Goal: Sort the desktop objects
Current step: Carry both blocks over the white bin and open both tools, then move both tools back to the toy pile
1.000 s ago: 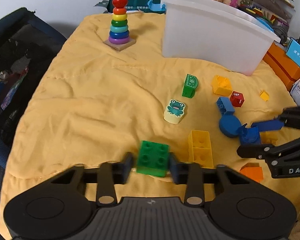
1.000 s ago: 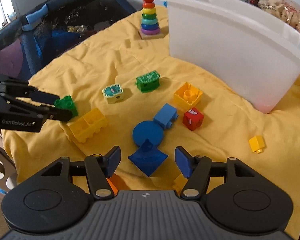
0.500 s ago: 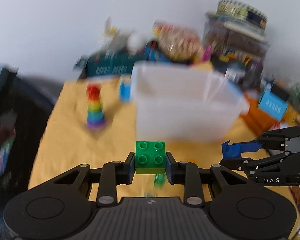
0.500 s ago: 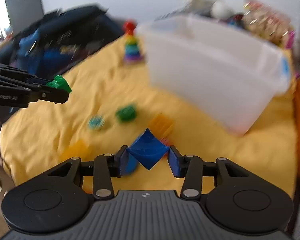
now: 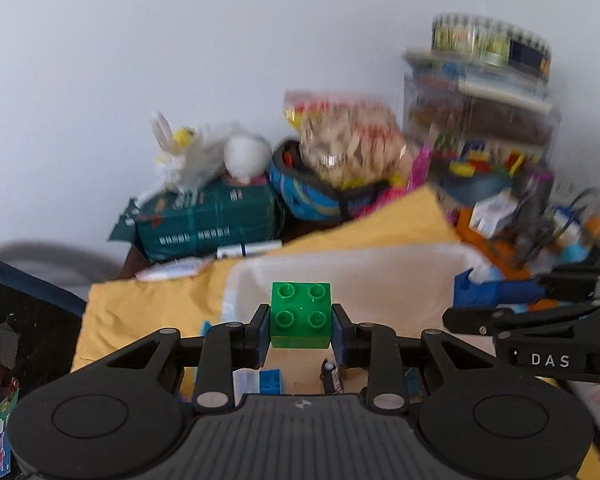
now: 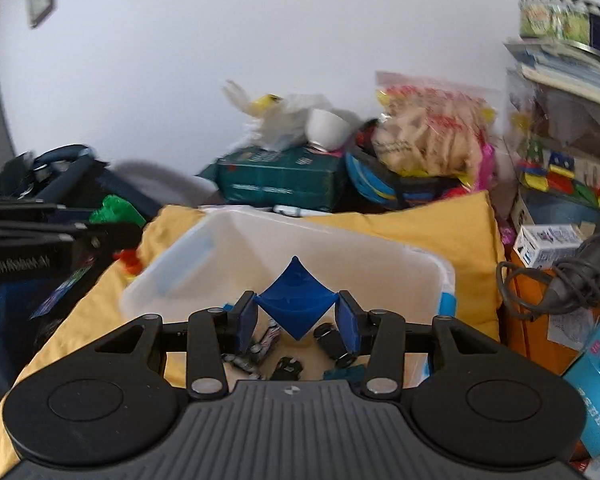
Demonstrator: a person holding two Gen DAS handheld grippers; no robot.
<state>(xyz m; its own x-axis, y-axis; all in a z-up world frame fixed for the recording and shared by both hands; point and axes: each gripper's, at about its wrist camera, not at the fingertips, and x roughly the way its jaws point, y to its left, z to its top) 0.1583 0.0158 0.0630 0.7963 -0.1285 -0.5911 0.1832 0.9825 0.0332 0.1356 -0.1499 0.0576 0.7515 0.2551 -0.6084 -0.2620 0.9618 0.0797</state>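
Note:
My left gripper (image 5: pixel 300 326) is shut on a green four-stud brick (image 5: pixel 300 314) and holds it over the open white plastic bin (image 5: pixel 380 276). My right gripper (image 6: pixel 297 316) is shut on a blue pyramid-shaped block (image 6: pixel 296 296) and holds it over the same bin (image 6: pixel 228 248). In the left wrist view the right gripper (image 5: pixel 500 300) shows at the right with the blue block. In the right wrist view the left gripper (image 6: pixel 112 224) shows at the left with the green brick (image 6: pixel 116 210). Small toys lie on the bin's floor, among them a blue brick (image 5: pixel 270 380).
The bin stands on a yellow quilt (image 6: pixel 440 228). Behind it are a dark green box (image 5: pixel 208 224), a snack bag (image 6: pixel 428 136), a white cup (image 6: pixel 326 126) and stacked clutter (image 5: pixel 480 120). An orange box with cables (image 6: pixel 560 292) is right; a dark bag (image 6: pixel 60 176) left.
Both grippers closed on their blocks on the quilt, lifted them and carried them forward until they hang over the open bin. The loose toys on the quilt have dropped out of view.

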